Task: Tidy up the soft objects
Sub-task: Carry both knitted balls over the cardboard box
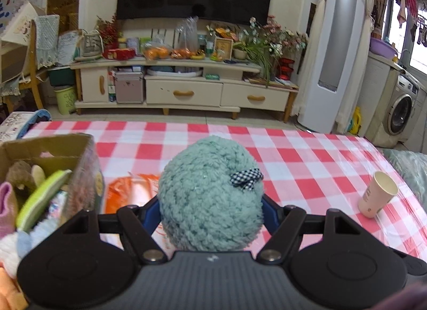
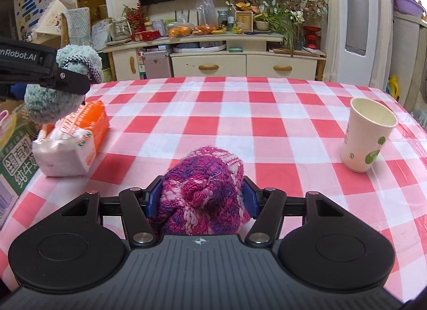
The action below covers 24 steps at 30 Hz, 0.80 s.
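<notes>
Over a red-checked table [image 2: 240, 112], the left gripper [image 1: 210, 203] is clamped on a teal fluffy hat [image 1: 208, 192] with a small checked bow [image 1: 246, 178], carried clear of the cloth and just beside the cardboard box [image 1: 64, 147] at the table's left edge. That box already holds several soft items, among them a brown plush and a green-edged piece. The right gripper [image 2: 202, 198], lower and nearer the table's front, has a pink-and-purple knit piece [image 2: 202, 190] between its blue pads [image 2: 153, 198], with the jaws closing on it; the knit bulges between them, so it looks gripped.

Judging by the layout, the step in hand is delivering the hat to the box. Doing it well likely means bringing the hat fully over the opening before letting go, since the box's near wall and the tissue pack [image 2: 72, 144] beside it stand in the path and the hat's bulk hides what lies below. Dropping from just above the contents should keep it from bouncing out. The knit piece would best wait until the left gripper is clear, and both should keep away from the paper cup [image 2: 368, 136] standing at the right.
</notes>
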Tool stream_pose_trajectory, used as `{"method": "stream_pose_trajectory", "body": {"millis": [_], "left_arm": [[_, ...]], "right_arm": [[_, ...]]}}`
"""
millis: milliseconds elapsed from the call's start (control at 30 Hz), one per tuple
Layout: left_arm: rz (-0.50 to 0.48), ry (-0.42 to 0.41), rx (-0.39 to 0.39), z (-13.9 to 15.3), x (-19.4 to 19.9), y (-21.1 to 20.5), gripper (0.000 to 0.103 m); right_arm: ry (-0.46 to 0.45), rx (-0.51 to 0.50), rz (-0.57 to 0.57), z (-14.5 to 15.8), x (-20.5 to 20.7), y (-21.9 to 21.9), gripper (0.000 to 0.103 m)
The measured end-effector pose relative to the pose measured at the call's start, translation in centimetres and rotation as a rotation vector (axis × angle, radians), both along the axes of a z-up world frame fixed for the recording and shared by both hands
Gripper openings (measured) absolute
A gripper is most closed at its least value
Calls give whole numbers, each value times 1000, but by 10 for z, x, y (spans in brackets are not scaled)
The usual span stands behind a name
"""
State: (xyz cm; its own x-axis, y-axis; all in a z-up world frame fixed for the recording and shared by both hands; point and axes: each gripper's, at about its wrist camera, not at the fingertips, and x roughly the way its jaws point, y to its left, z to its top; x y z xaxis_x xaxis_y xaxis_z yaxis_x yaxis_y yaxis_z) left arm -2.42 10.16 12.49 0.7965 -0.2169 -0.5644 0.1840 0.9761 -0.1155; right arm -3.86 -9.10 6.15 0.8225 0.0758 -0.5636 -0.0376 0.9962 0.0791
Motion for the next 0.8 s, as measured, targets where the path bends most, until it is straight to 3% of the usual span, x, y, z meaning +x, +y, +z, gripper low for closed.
{"method": "stream_pose_trajectory", "body": {"millis": [800], "left_arm": [[191,-122,20,37,-10,86,73]], "right_arm": [[-54,-50,132,48,-5,83,74]]}}
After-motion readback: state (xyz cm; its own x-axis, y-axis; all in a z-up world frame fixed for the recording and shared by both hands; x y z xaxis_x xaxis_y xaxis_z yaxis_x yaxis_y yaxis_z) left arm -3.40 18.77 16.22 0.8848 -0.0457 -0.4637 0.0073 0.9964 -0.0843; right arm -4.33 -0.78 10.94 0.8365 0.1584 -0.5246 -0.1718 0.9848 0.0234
